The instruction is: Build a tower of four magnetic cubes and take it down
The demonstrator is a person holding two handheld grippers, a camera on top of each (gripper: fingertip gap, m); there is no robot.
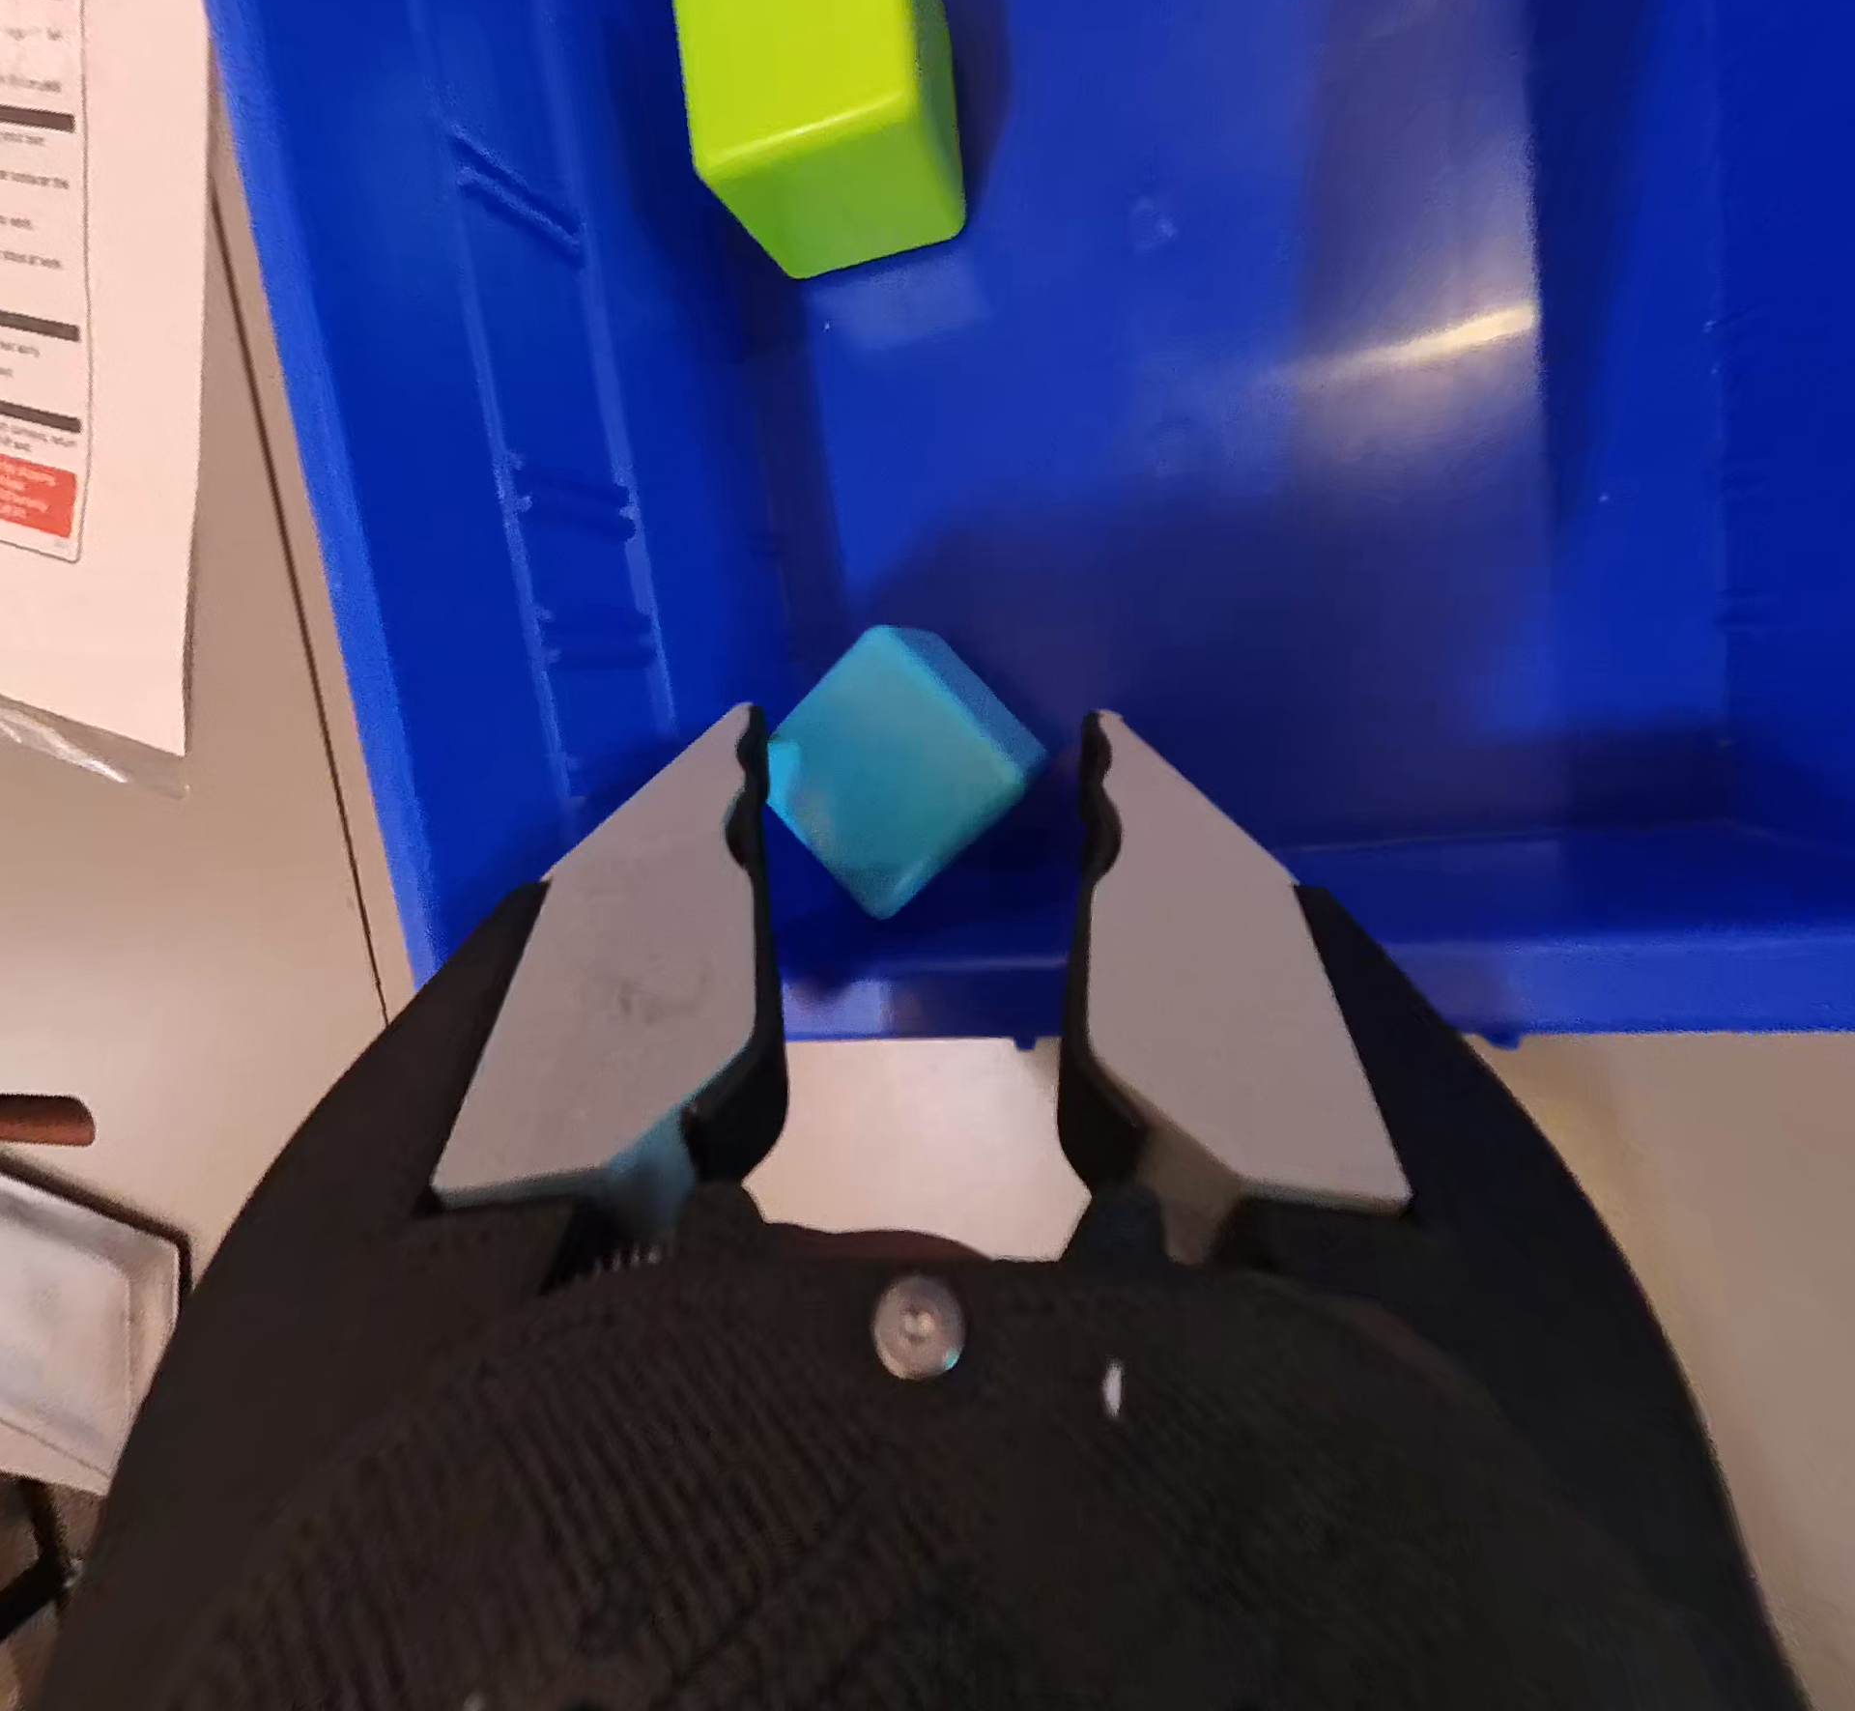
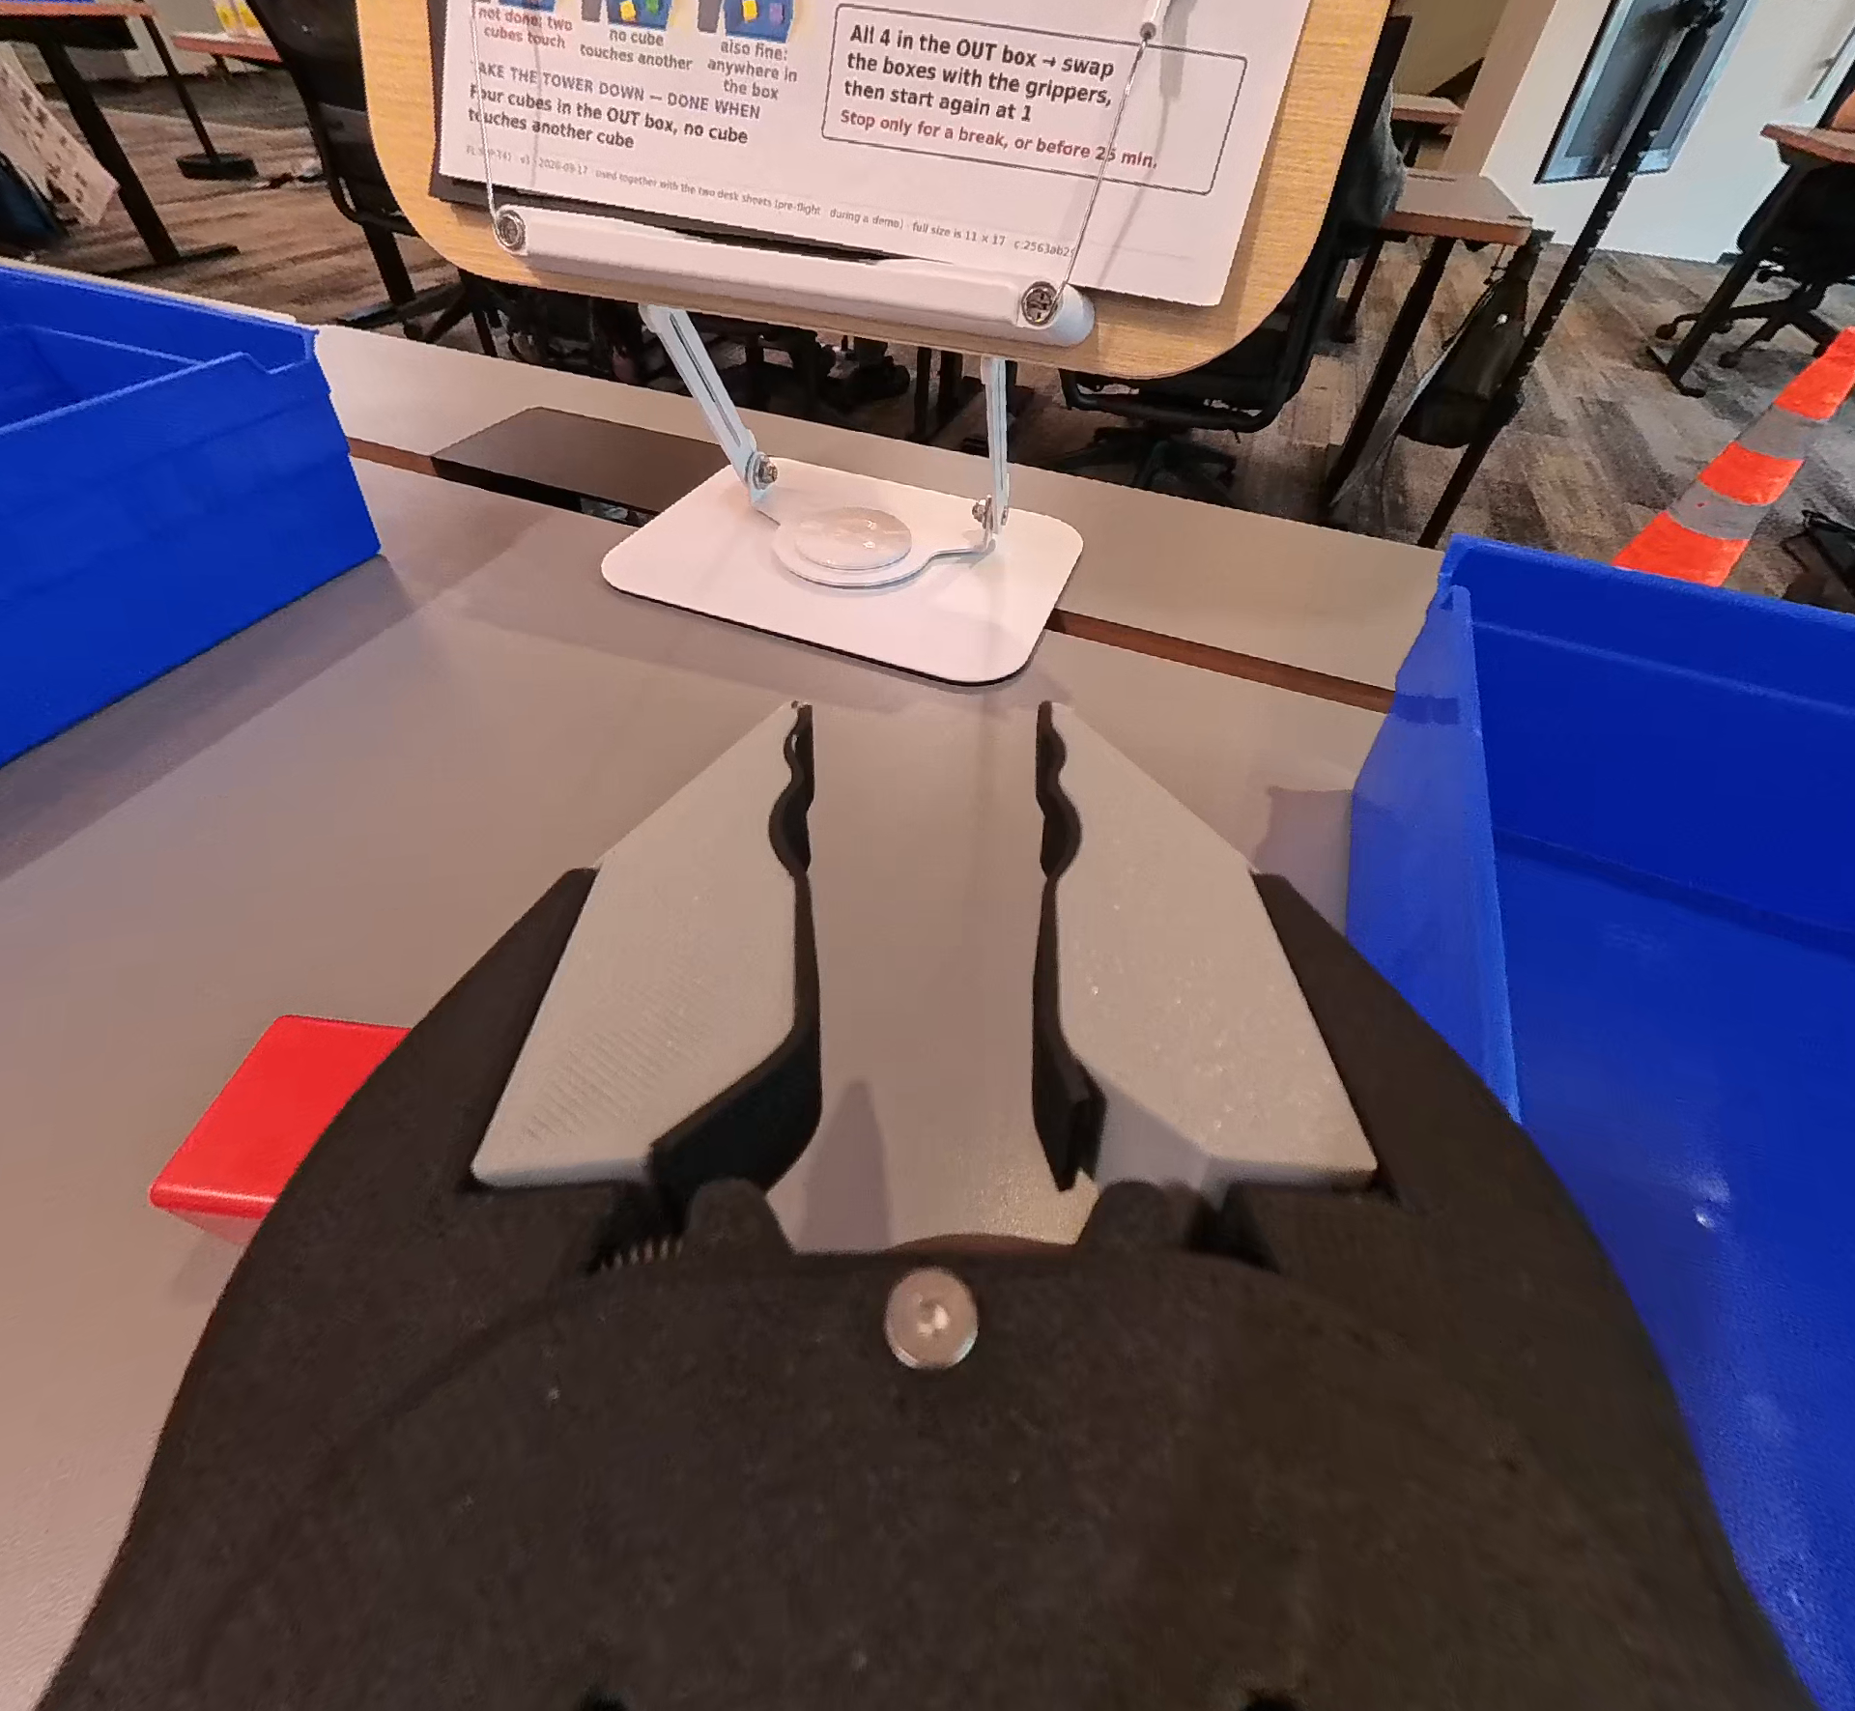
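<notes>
Left gripper (image 1: 915, 764), jaws spread around a tilted teal plastic cube (image 1: 898, 774) inside a blue plastic bin (image 1: 1305, 478), beyond it a lime-green cube (image 1: 818, 72); right gripper (image 2: 921, 739), jaws parted and empty, above a grey table (image 2: 402, 759) beside a red cube (image 2: 271, 1126).

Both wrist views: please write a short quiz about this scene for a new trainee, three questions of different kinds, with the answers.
1. True or false: the left gripper is shut on the teal cube.
2. Which cube lies beside the right gripper on the grey table? A) yellow B) red C) purple
3. Fill in: the lime green cube lies inside the blue ____.

Key:
1. False: its jaws are open around the cube; a gap shows at the right finger.
2. B, the red cube.
3. bin.
</notes>
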